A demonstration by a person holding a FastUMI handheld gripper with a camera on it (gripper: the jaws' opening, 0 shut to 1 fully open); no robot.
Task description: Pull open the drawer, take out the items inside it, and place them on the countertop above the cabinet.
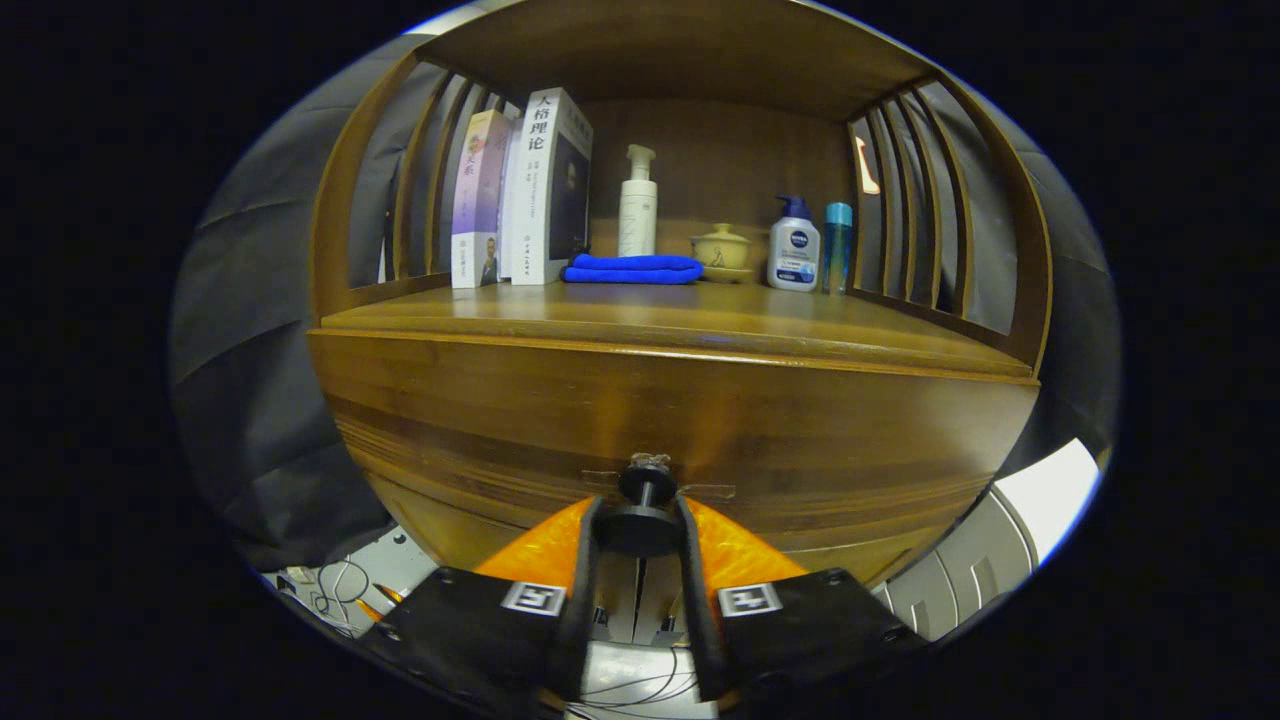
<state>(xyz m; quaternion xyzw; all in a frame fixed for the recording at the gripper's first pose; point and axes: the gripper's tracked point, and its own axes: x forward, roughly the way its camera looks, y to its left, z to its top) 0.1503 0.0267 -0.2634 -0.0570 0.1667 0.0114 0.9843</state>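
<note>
Black jaws on one drawer knob (642, 505), two books (520, 190).

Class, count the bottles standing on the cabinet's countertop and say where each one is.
3. A white pump bottle behind the blue cloth; a blue-capped pump bottle right of the lidded cup; a slim teal bottle beside it. The gripper pinches the drawer knob.

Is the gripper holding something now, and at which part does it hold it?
The gripper holds the wooden drawer's round black knob, both fingers pressing on the sides of its wide disc head.
</note>
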